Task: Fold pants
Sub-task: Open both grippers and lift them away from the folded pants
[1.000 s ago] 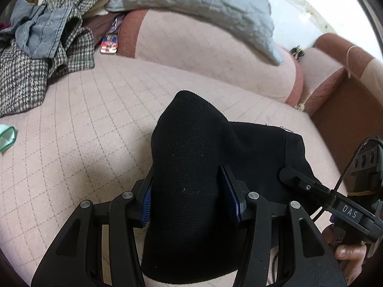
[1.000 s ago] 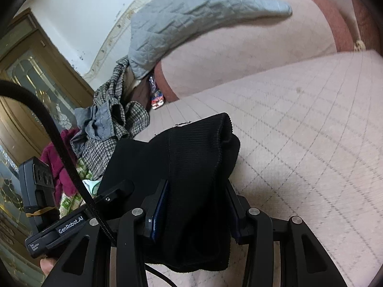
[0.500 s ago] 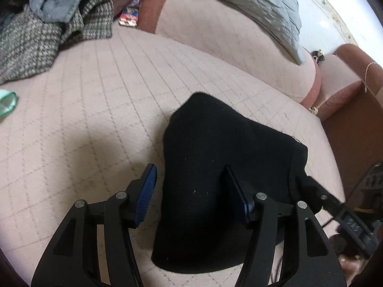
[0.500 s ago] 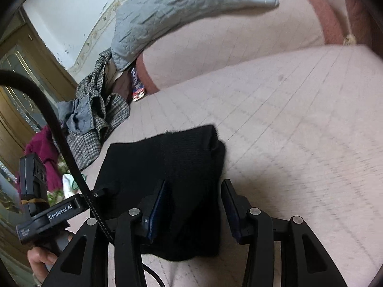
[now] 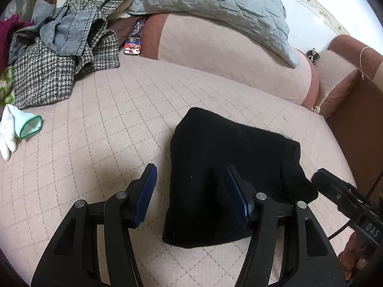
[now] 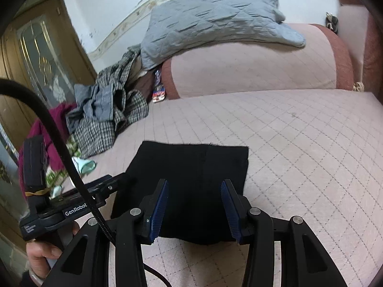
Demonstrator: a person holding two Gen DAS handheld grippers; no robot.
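The black pants lie folded into a compact bundle on the pink quilted sofa seat. My left gripper is open and empty, just above the bundle's near left edge; its right finger overlaps the cloth in the view. In the right wrist view the same pants lie flat as a dark rectangle. My right gripper is open and empty over the bundle's near edge. The left gripper's body shows at the left of that view, and the right gripper's body at the right of the left wrist view.
A pile of clothes, houndstooth and grey denim, lies at the far left. A white glove with a green cuff lies on the seat. A grey quilted blanket drapes the backrest. The brown armrest is at the right.
Both grippers have opened and let go of the pants, then pulled back a little. The pants have dropped from a raised hump to a flat folded bundle on the seat.
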